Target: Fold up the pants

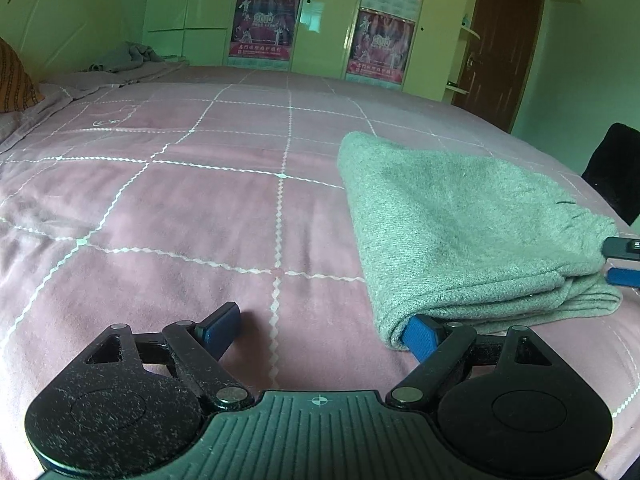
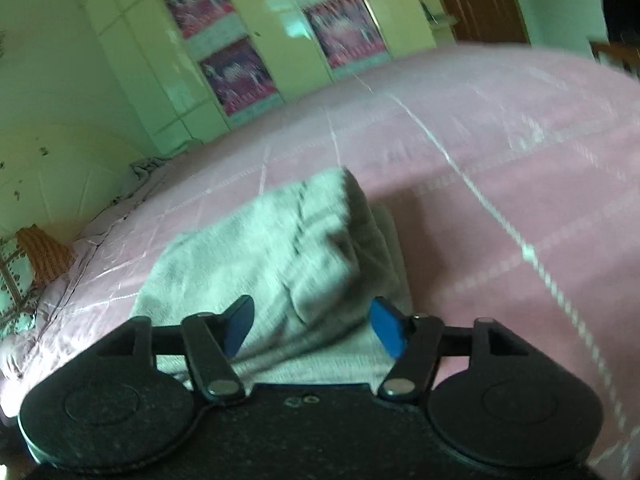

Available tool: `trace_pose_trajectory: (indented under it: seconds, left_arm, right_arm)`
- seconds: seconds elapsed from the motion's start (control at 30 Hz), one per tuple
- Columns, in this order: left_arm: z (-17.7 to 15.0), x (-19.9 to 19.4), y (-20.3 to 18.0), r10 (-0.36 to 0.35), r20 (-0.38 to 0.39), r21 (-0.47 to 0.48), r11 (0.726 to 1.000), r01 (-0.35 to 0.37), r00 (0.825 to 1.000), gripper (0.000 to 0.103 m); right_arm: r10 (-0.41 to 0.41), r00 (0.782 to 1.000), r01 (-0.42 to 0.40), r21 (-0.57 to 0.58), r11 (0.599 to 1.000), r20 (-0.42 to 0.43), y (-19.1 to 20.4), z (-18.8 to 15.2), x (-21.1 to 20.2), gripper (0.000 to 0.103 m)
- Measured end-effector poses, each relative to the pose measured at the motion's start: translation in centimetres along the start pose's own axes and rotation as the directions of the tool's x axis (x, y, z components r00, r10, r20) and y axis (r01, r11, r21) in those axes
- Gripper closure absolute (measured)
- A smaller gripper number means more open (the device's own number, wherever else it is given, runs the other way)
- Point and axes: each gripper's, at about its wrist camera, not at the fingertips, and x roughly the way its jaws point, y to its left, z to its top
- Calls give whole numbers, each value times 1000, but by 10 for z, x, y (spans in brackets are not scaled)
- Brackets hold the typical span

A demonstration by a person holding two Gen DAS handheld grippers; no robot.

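So the grey pants (image 1: 460, 232) are folded into a thick bundle on the pink checked bedspread (image 1: 180, 208), over on the right side of the left wrist view. The left gripper (image 1: 320, 330) has its jaws spread wide, one blue pad right at the bundle's near corner, nothing pinched. The right gripper (image 2: 312, 326) is spread too, fingers either side of the fabric, not squeezing it. The posters (image 1: 264, 24) on the wardrobe doors (image 1: 324, 16) say "2010"; the rest of the print is too small to read.
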Motion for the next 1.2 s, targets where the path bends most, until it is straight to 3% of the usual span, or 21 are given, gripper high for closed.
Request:
trace_pose_trajectory:
  seconds: [0.13, 0.23, 0.3, 0.37, 0.5, 0.57, 0.6, 0.67, 0.73, 0.87, 0.97, 1.03, 1.07, 1.13, 1.2]
  left_arm:
    - [-1, 0, -1, -1, 2, 1, 1000, 1, 1000, 18]
    - [0, 0, -1, 2, 5, 1, 1000, -2, 1000, 18]
    - [0, -3, -1, 6, 29, 0, 1000, -6, 1000, 18]
    - [2, -8, 0, 6, 67, -14, 1000, -5, 998, 18]
    - [1, -5, 3, -10, 68, -41, 999, 12, 998, 18]
    - [-1, 1, 1, 4, 30, -28, 1000, -3, 1000, 18]
    - [-2, 3, 1, 5, 25, -30, 1000, -4, 1000, 17]
    - [-2, 3, 2, 3, 25, -33, 999, -3, 1000, 17]
    - [-2, 4, 3, 1, 24, -44, 999, 0, 1000, 17]
    - [-2, 5, 4, 2, 27, -47, 999, -1, 1000, 16]
    - [-3, 6, 4, 2, 27, -45, 999, -1, 1000, 16]
    - [-2, 5, 2, -8, 30, -37, 999, 9, 1000, 16]
    - [-3, 6, 0, -10, 28, -29, 1000, 11, 1000, 15]
    - [-3, 6, -3, -2, 27, -14, 1000, 3, 1000, 15]
    - [-3, 6, -1, -3, 25, -25, 1000, 3, 1000, 15]
  right_arm:
    - [39, 997, -33, 72, 997, -70, -9, 3, 27, 39]
    - [-3, 995, 4, 4, 1000, -99, 2, 7, 45, 38]
    - [2, 993, -9, -63, 998, -122, 12, 11, 52, 65]
    - [48, 993, -53, -47, 998, -104, 19, 18, 41, 70]
    - [205, 978, -208, 118, 971, 38, 24, 28, -2, 70]
    - [166, 983, -172, 71, 983, 83, 26, 18, -8, 70]
    - [126, 989, -130, 50, 990, 76, 22, 9, 0, 70]
    - [29, 995, -20, 92, 996, -92, 1, -7, 37, 68]
    - [83, 994, -72, 141, 987, -74, -12, -12, 36, 66]
    - [71, 995, -65, 88, 994, -74, -1, -6, 32, 66]
    - [132, 991, -132, 34, 991, 4, 8, 3, 22, 67]
    - [192, 981, -193, 58, 979, 36, 5, 7, 15, 67]
    - [186, 982, -188, 88, 978, 26, 0, 7, 19, 66]
    - [76, 993, -61, 149, 987, -94, -16, -2, 41, 67]
    - [94, 992, -77, 180, 981, -88, -21, -6, 39, 60]
